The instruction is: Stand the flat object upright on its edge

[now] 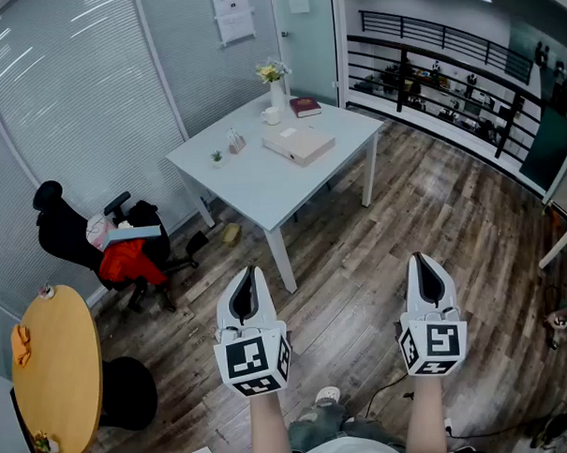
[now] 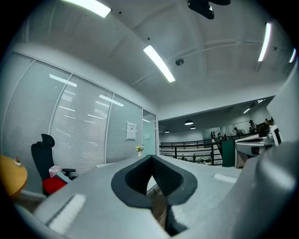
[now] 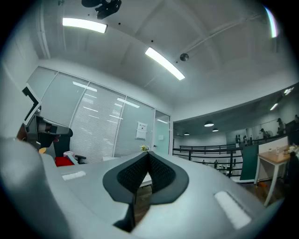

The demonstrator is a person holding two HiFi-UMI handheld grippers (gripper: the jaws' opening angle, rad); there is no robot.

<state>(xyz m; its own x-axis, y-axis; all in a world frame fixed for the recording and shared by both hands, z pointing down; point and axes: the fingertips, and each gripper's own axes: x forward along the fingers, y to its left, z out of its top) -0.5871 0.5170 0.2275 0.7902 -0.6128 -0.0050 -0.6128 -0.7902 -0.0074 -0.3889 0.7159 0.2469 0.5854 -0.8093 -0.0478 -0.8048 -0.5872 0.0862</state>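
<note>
A flat cream box (image 1: 300,143) lies on the pale blue table (image 1: 253,180) far ahead, with a dark red book (image 1: 305,106) flat behind it. My left gripper (image 1: 249,274) and right gripper (image 1: 426,262) hover over the wooden floor, well short of the table. Both are shut with nothing between the jaws. In the left gripper view the tips (image 2: 150,158) meet, and the table edge shows beyond. The right gripper view shows its tips (image 3: 147,154) closed too.
A white vase with yellow flowers (image 1: 275,84), a white cup (image 1: 271,115) and small items stand on the table. A black office chair with red cloth (image 1: 111,242) sits at left, a round wooden table (image 1: 57,372) at the near left. Railings (image 1: 445,68) run along the back right.
</note>
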